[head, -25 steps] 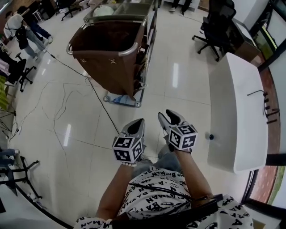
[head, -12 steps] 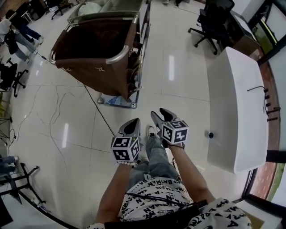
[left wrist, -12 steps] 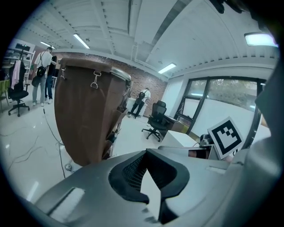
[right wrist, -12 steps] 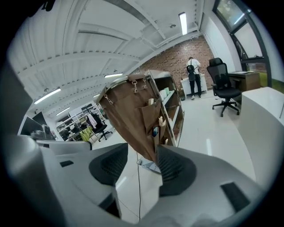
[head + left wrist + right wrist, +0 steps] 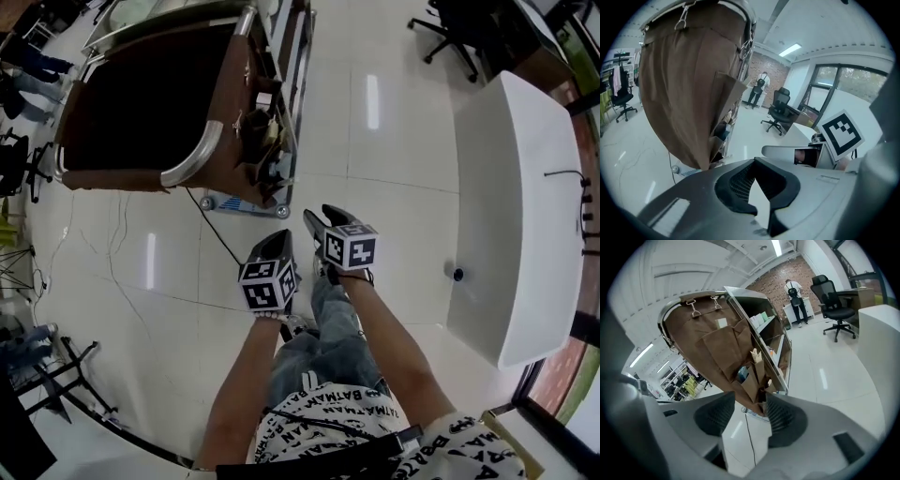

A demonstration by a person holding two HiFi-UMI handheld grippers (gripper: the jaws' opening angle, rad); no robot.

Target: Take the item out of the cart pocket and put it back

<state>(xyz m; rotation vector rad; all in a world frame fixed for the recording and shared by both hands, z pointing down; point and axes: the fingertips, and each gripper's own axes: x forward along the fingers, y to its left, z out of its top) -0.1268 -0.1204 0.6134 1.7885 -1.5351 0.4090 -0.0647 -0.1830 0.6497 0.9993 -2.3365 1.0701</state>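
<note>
We step closer to cart [image 5: 192, 161]; pockets [image 5: 753, 377] near. Right gripper [image 5: 315, 221] jaws widened, empty; left gripper [image 5: 280, 244] jaws together. Item untaken.

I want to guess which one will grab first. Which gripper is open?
The right gripper: its jaws stand apart with nothing between them, and the brown cart shows through the gap. The left gripper has jaws that meet at their tips.

White desk [image 5: 525, 187] at rt, office chair [image 5: 459, 28] beyond it, blk cable [image 5: 218, 233] across tiled floor [image 5: 394, 141].
</note>
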